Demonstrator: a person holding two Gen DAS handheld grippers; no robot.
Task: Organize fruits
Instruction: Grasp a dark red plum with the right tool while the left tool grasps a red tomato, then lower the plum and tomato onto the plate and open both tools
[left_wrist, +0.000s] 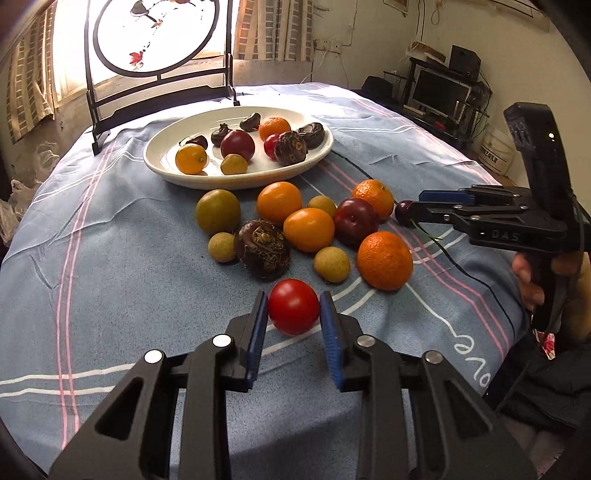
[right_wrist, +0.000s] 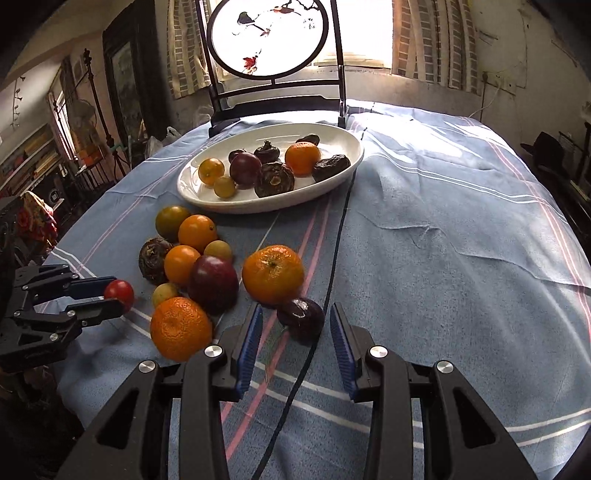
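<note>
A white oval plate (left_wrist: 162, 162) (right_wrist: 192, 192) at the back holds several fruits. In front of it, a pile of loose fruit lies on the blue striped cloth, among them oranges (left_wrist: 384, 260), a dark plum (left_wrist: 355, 221) and small yellow-green fruits (left_wrist: 331, 264). My left gripper (left_wrist: 293, 306) (right_wrist: 115, 295) is shut on a red tomato (left_wrist: 293, 306) (right_wrist: 119, 291), blue pads pressing both its sides at cloth level. My right gripper (right_wrist: 295, 321) (left_wrist: 406, 214) straddles a dark cherry (right_wrist: 301, 319) (left_wrist: 402, 211). It is open, with gaps between its pads and the cherry.
A black-framed round screen (left_wrist: 155, 37) stands behind the plate at the table's far edge. A thin dark cord (right_wrist: 338, 236) runs across the cloth past the cherry. A hand (left_wrist: 532, 277) holds the right gripper's handle. Bare cloth stretches to the right (right_wrist: 461, 221).
</note>
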